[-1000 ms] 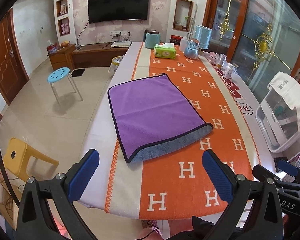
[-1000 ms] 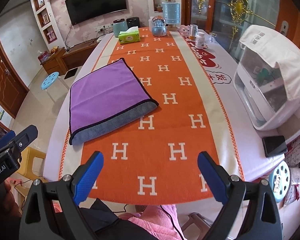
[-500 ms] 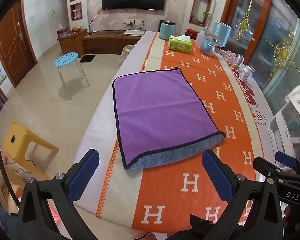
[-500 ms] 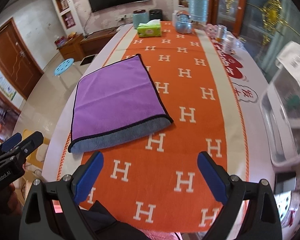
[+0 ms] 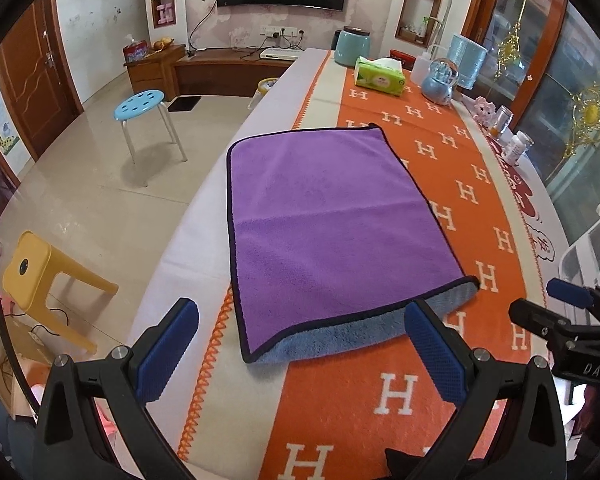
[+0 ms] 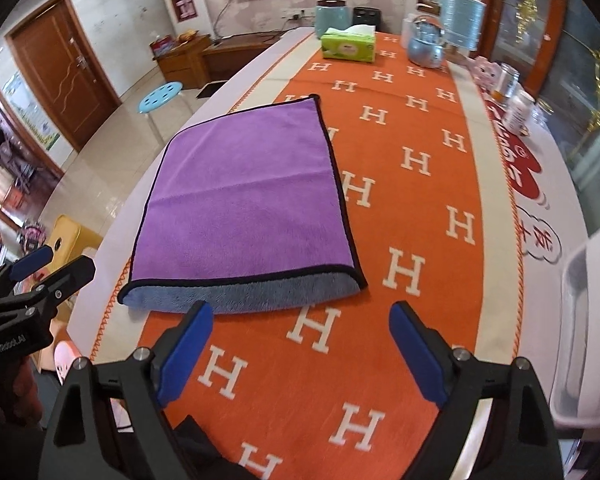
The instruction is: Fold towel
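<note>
Both grippers have come forward over the last second, so the purple towel (image 5: pixel 332 232) now fills far more of each wrist view than it did, and its near edge lies just ahead of the fingertips. The towel lies flat on the orange H-patterned table runner (image 5: pixel 400 392), toward the table's left edge and nearer its close end, already doubled over once: a purple top layer with dark binding sits on a grey-blue layer that shows along the near side. The left gripper (image 5: pixel 300 354) hangs above the near left corner of the towel with its jaws spread wide and nothing between them; the right gripper (image 6: pixel 300 346) hangs over the runner just short of the near edge, jaws equally spread and empty. This approach suggests the next fold is about to begin with a pinch on the near corners, though no contact has been made yet. Whether the lower layer matches the upper one at the far edge cannot be seen, since the top layer covers it. The right view is slightly blurred, and the near edge of the table is cut off behind the gripper bodies.
</note>
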`<state>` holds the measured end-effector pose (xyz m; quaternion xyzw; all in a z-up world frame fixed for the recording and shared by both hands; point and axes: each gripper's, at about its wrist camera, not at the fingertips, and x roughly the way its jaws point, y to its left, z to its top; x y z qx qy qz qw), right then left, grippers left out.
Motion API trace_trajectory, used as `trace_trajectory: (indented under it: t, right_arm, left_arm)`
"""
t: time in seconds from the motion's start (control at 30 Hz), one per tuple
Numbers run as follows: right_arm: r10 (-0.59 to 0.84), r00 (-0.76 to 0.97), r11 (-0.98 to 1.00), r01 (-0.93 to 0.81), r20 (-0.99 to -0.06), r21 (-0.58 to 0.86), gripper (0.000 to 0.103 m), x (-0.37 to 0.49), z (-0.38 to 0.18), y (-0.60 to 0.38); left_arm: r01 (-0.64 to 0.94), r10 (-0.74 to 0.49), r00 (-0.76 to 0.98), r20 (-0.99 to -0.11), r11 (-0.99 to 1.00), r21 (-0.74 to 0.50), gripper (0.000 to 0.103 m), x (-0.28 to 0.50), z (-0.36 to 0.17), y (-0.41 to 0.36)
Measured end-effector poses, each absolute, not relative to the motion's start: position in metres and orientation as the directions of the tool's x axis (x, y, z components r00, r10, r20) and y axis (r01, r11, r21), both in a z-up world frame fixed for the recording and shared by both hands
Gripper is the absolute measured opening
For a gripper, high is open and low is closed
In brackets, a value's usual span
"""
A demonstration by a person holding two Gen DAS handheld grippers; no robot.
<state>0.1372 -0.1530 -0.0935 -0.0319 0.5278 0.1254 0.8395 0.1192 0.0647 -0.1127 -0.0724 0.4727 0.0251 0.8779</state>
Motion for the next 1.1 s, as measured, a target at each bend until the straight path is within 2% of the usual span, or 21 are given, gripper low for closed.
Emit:
trace_trajectory:
  t: [0.6,0.93,1.03,1.1]
  right_arm:
    - [0.175,0.343,0.921,-0.388,-0.923,0.03,0.075,0.179,-0.167,-0.163]
    - [0.185,0.323,0.896,-0.443,-0.928,0.025,0.07,0.19,-0.19,-0.163]
    - [0.191,0.313,0.888,-0.458,-0.93,0.028,0.063,0.192,-0.195,-0.162]
    - [0.199,0.306,0.882,-0.47,-0.931,0.034,0.057,0.192,-0.197,-0.162]
  left_arm:
    - [-0.142,0.024,0.463,-0.886,0.989,-0.047,0.102,0.143,-0.194,0.07]
    - [-0.15,0.041,0.442,-0.896,0.988,-0.028,0.102,0.154,-0.216,0.066]
    - [-0.15,0.041,0.431,-0.901,0.988,-0.027,0.102,0.157,-0.221,0.065]
    - [-0.15,0.034,0.429,-0.903,0.988,-0.034,0.098,0.158,-0.221,0.065]
